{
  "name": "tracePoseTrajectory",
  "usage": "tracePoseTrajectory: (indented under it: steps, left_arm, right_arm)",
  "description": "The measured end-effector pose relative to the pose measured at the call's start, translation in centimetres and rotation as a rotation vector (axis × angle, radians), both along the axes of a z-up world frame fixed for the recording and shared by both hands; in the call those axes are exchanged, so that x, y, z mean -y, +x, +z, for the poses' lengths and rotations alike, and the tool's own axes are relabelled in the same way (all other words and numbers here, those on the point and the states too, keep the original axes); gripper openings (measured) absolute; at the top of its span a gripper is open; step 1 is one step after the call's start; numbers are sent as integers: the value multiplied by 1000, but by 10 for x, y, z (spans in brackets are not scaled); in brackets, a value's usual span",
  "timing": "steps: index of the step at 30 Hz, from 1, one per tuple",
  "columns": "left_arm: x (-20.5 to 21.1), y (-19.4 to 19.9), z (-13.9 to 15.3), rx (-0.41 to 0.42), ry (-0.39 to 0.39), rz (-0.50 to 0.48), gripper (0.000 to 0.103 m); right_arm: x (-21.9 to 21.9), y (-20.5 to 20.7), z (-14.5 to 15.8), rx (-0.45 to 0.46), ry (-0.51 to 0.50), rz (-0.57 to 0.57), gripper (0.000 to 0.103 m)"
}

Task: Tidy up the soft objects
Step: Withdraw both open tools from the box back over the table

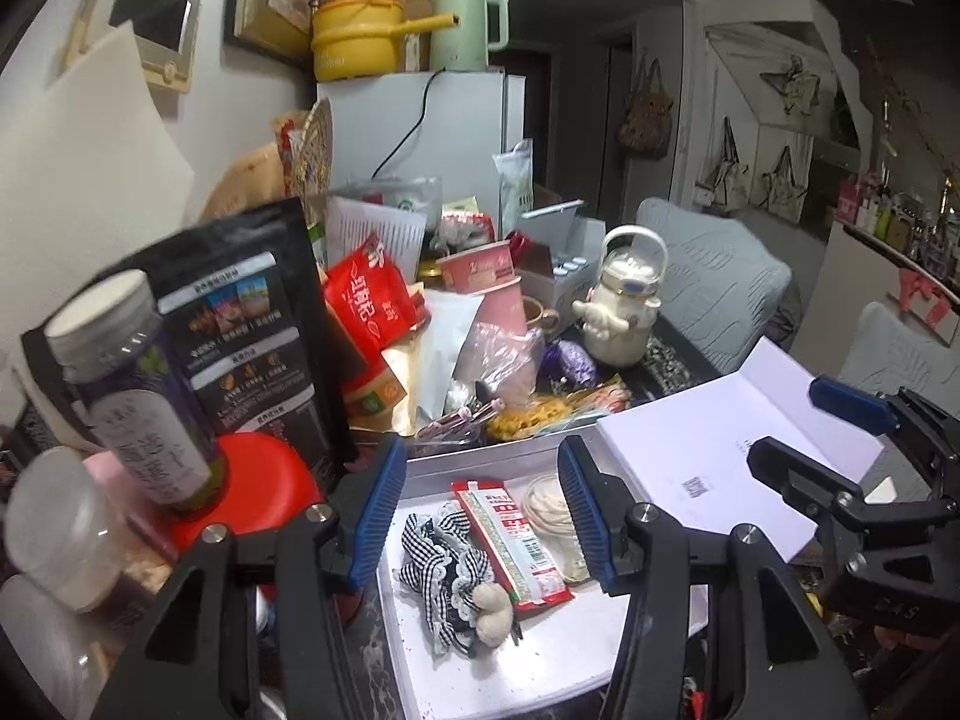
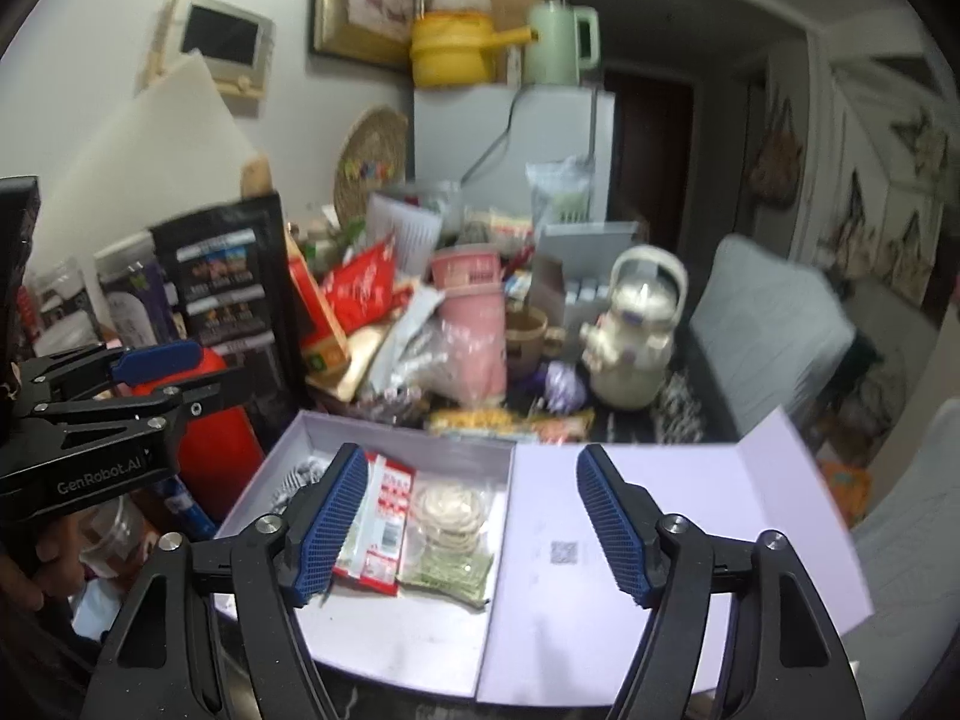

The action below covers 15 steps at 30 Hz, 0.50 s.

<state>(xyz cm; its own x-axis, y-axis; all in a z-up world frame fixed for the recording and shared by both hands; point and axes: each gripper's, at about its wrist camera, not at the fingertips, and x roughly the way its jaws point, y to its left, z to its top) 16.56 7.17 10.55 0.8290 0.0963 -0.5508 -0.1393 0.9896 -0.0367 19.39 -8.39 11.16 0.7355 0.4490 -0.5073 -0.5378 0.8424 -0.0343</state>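
Both my grippers hang over the white box (image 1: 480, 451), and both are empty. The left gripper (image 1: 480, 480) has its jaws apart with nothing between them, above the middle of the box. The right gripper (image 2: 474, 480) is spread wider, over the seam between the box and its open lid (image 2: 660, 510), which lies flat to the right of the box.

Inside the box I see three things side by side: a checked scrunchie (image 1: 438, 552) with a small plush ball (image 1: 492, 606) on the left side, a red sachet (image 1: 510, 540) in the middle, and a clear packet (image 1: 549, 510) with something round and cream inside, against the right wall. The near part of the box floor is bare.

I judge that the step now is either to fetch one more soft thing from the heap behind the box or to close the lid; I cannot tell which. To fetch, I would reach over the far wall with one gripper only and take a soft bag by a loose edge, so that the pink cups (image 1: 492, 276) and the cream kettle (image 1: 624, 312) behind the box are not pushed. To close, I would first check that nothing stands higher than the walls, then lift the lid by its far right edge and fold it over slowly.
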Motion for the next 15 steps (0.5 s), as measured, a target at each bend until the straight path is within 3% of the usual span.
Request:
tracePoseTrajectory:
  steps: [1,3,4,5,8,15]
  left_arm:
    - [1,-5,4,14,3,0,52]
    - [4,-15,12,37,15,4,68]
    - [5,-21,15,54,17,11,85]
    - [5,-28,19,79,21,21,94]
    - [8,-48,29,123,58,43,98]
    - [18,-88,41,129,85,15,98]
  right_arm:
    - [1,-6,4,23,3,2,79]
    - [3,-19,12,55,15,7,79]
    - [5,-26,15,60,25,6,80]
    - [7,-30,17,62,30,6,80]
    - [10,-48,24,72,26,5,83]
    - [13,-91,33,81,22,20,87]
